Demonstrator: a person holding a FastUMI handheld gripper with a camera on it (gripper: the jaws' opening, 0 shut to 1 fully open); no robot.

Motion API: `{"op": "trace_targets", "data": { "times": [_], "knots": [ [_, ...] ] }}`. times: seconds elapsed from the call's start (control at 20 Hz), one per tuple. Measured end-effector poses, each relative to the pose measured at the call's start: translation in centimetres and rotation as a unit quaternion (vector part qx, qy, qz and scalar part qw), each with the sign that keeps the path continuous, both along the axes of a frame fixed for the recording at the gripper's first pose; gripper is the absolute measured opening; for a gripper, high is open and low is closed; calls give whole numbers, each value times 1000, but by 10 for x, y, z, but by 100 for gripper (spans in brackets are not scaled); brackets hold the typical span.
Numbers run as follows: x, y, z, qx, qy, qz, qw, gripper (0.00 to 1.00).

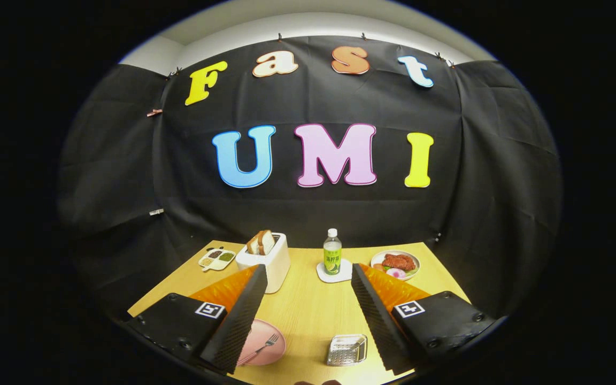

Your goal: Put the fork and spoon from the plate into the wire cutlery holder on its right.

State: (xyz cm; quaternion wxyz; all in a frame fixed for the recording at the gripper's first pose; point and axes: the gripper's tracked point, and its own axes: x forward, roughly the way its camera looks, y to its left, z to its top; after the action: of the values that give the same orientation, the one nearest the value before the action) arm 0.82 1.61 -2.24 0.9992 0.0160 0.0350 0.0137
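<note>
While the gripper hangs spread wide, the fork on the plate lies between its fingers.

The gripper hangs above the table with its two black, ribbed fingers spread wide apart, nothing held between them. Each finger is backed by orange padding and joins a black mount that carries a square marker.

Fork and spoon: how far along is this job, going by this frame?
Nothing looks done. The fork lies on the pink plate; the wire cutlery holder beside it looks empty. The spoon can't be made out. The tool is open, holding nothing. Both pickups and drops remain.
</note>
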Motion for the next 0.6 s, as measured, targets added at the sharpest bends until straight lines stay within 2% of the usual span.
{"op": "trace_targets", "data": {
  "times": [0.15, 0.4, 0.6],
  "knots": [
    [3, 9, -18, 11, 29, 2, 1000, 100],
    [10, 25, -53, -22, 67, 5, 998, 100],
    [16, 55, -107, -20, 146, 27, 989, 100]
  ]
}}
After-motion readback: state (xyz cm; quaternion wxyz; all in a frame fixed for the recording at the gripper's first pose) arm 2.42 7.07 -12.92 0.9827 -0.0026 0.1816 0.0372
